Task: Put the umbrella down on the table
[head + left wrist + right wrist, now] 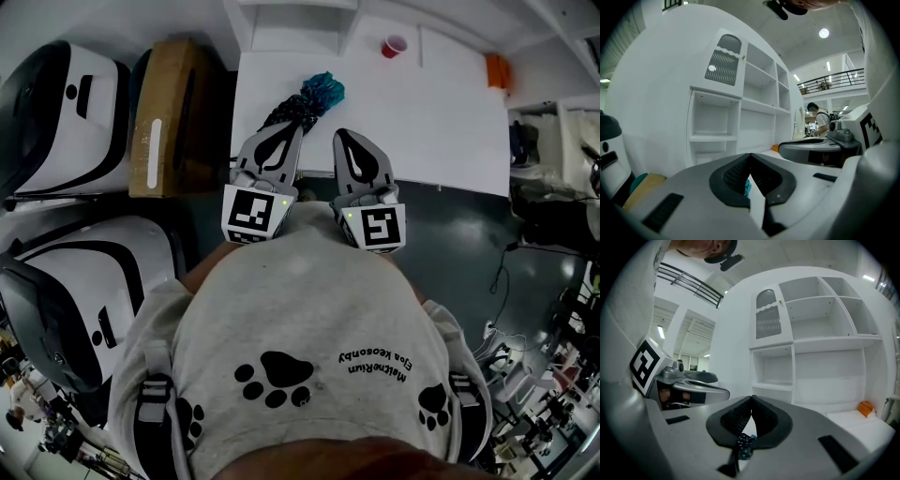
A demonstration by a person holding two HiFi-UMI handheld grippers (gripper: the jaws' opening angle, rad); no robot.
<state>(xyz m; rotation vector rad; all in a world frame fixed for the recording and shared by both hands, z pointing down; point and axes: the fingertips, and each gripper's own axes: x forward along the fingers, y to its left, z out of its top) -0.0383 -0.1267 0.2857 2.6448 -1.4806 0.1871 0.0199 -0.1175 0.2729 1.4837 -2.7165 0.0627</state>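
Umbrella [309, 98] on table [441, 112], just beyond closed left claw [298, 127].

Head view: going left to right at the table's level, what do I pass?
Cardboard box → umbrella → red cup → orange object.

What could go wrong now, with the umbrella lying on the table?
The left tool, jaws shut and empty, has its tip right at the dark end of the umbrella; a forward nudge could push or snag the fabric. The right tool, also shut, sits close beside the left, so the two might knock together if either swings sideways.
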